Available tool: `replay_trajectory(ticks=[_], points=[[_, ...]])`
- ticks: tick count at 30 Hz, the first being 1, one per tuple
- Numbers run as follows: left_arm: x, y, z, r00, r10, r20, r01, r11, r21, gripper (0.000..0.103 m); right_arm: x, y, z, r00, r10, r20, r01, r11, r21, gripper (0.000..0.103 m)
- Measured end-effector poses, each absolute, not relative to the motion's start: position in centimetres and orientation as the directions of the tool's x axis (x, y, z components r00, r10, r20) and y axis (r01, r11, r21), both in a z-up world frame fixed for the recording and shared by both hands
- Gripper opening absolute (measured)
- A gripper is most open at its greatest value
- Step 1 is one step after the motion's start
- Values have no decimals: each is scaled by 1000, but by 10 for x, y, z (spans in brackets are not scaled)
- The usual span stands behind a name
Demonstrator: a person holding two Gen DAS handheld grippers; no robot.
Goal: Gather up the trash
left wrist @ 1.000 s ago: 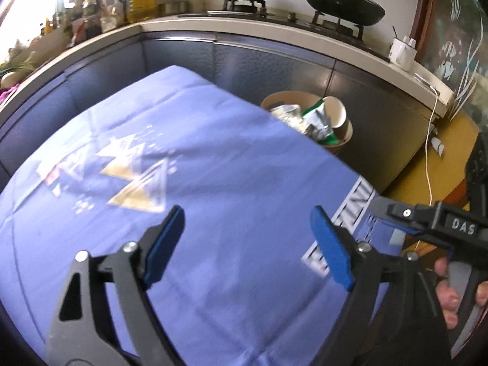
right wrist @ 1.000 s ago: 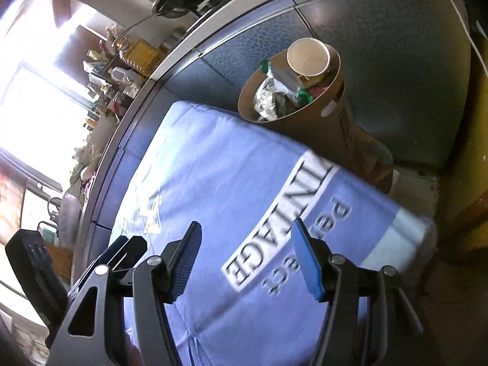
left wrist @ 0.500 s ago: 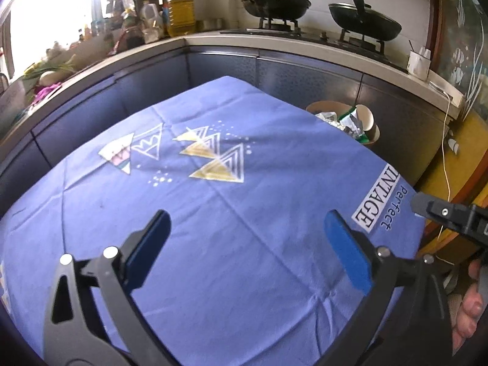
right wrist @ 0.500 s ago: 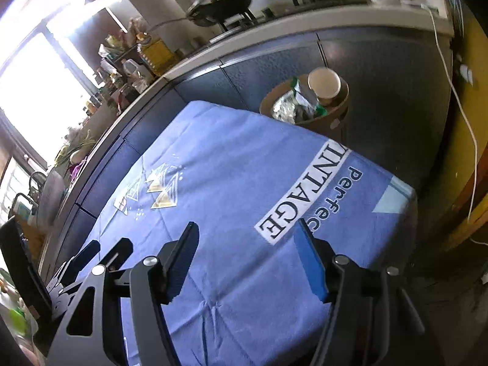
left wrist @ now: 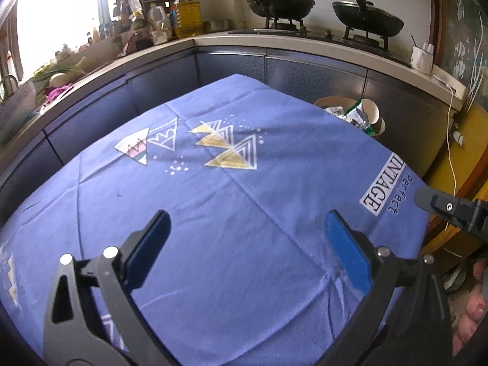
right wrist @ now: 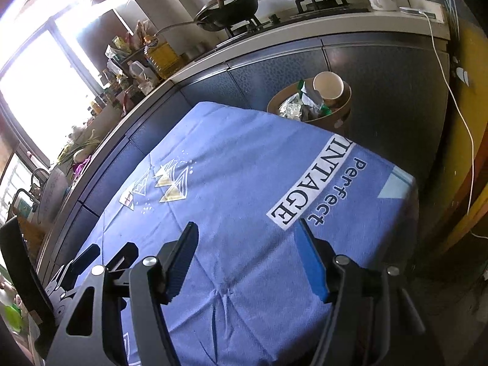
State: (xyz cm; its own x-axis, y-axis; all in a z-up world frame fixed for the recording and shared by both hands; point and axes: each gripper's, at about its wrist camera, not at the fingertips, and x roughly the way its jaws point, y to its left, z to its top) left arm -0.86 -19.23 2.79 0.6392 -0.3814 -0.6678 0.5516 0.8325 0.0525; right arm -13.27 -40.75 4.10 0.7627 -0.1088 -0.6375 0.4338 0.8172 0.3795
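A round brown bin (left wrist: 378,128) (right wrist: 337,115) stands on the floor beyond the table's far right corner, against the dark cabinets. It holds a paper cup (right wrist: 328,84), crumpled foil (right wrist: 289,109) and a green-white wrapper (left wrist: 358,113). My left gripper (left wrist: 247,238) is open and empty above the blue tablecloth (left wrist: 213,213). My right gripper (right wrist: 247,244) is open and empty above the cloth's near right part (right wrist: 231,189). No loose trash shows on the cloth.
A curved kitchen counter (left wrist: 305,44) wraps around the table, with two woks (left wrist: 280,0) on a stove and bottles (left wrist: 186,15) at the left. A white cable (right wrist: 457,106) hangs down the right side by a yellow wall.
Both grippers have pulled back and up from the bin; the bin looks smaller and farther, and more of the tablecloth and counter shows. Both stay open.
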Motion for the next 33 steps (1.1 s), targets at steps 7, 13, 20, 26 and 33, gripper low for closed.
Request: replay_trajectory(ticks=[7,13,20,26,33], points=[[-16,-198,26,637,-371,-675,561,824,77,97,-135,-415,37,772,-101,-628,435,804,406,64],[-18,-200,23,630,-359,-688,559,825,82,97,-137,-416,35,774,-93,-626,433,799,417,64],[-22,-201,20,629,-348,-695,552,829,84,97,-139,-414,35,780,-84,-620,424,800,425,64],[-24,-203,24,635,-350,-689,544,836,76,97,-146,-409,46,799,-128,-587,418,820,391,64],[-28,-215,32,643,-353,-680,534,843,68,97,-152,-417,52,815,-156,-558,421,822,385,64]])
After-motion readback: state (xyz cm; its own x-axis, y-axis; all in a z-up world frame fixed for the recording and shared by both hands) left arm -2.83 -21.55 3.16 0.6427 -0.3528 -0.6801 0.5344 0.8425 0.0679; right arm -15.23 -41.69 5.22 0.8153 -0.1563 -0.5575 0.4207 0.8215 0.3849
